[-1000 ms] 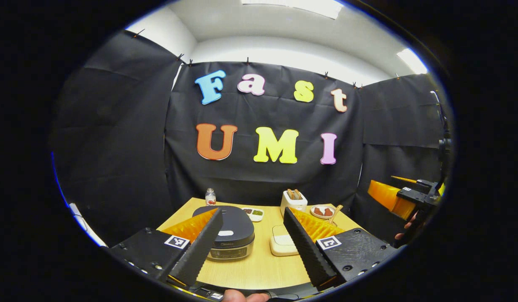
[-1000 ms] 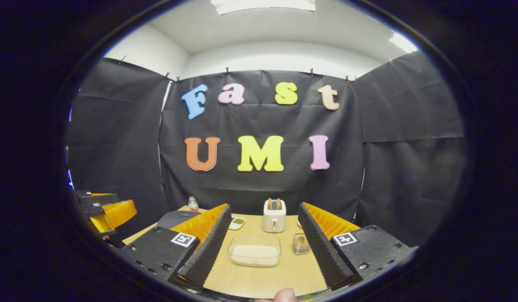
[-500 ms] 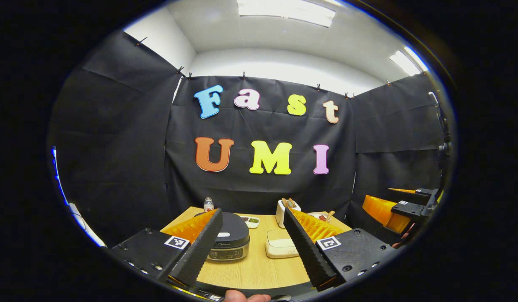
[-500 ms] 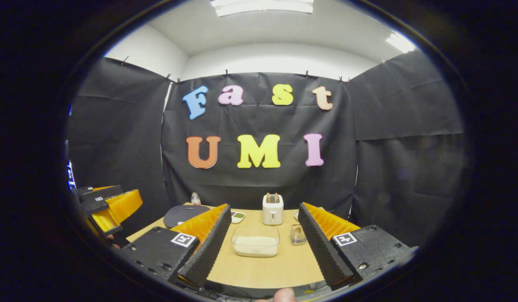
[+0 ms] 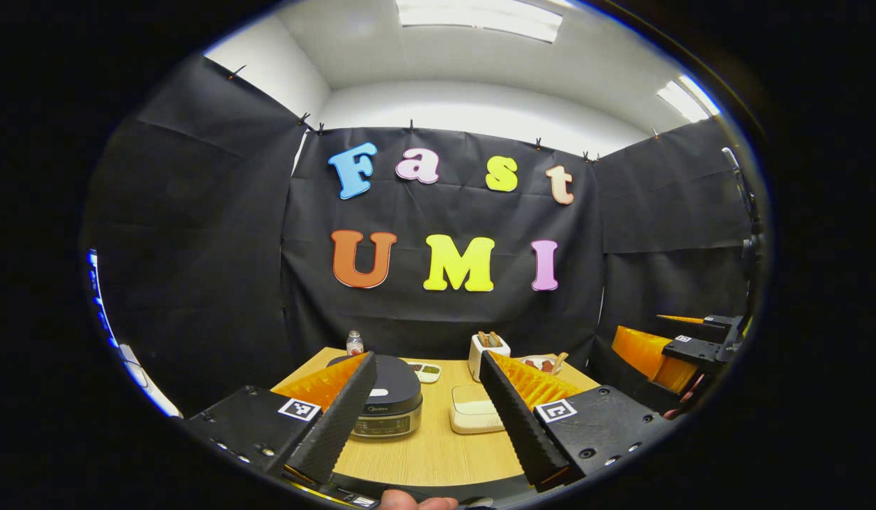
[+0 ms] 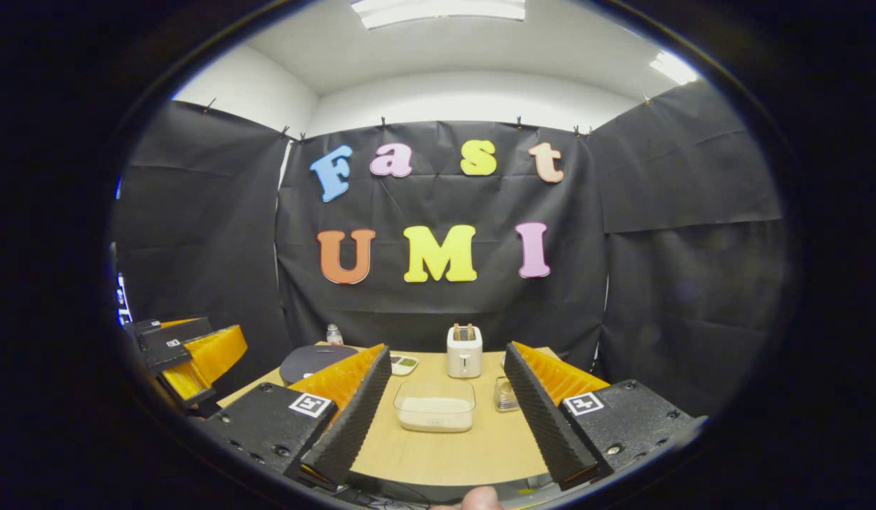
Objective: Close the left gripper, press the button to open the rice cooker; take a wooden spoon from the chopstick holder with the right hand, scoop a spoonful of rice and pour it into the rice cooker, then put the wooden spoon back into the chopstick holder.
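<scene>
On the wooden table [image 5: 438,453] ahead of both grippers, the task's things stood untouched, and the lid of the rice cooker [image 5: 385,397] was down. In the left gripper view the left gripper [image 5: 427,418] hung short of the near table edge with its fingers spread wide and nothing between them. The cooker lay ahead and a little to the left of their midline, partly hidden behind the left finger [image 5: 339,418]. A pale mark on the lid was probably the release button, though the view was too small to be sure. Just right of the cooker sat the clear container of rice [image 5: 473,414], and behind that the white chopstick holder [image 5: 487,347] with wooden handles standing upright out of its top.

In the right gripper view the right gripper [image 6: 445,425] was also held back from the table, fingers apart and empty. The rice container [image 6: 434,411] lay straight ahead between them, the holder [image 6: 464,358] directly behind it, and the cooker's dark lid [image 6: 314,358] off to the left.

The first step looked not yet begun. By my judgement the left gripper was nearer the cooker, and it would need its fingers pressed together before going forward, slightly left and down onto the lid.
</scene>
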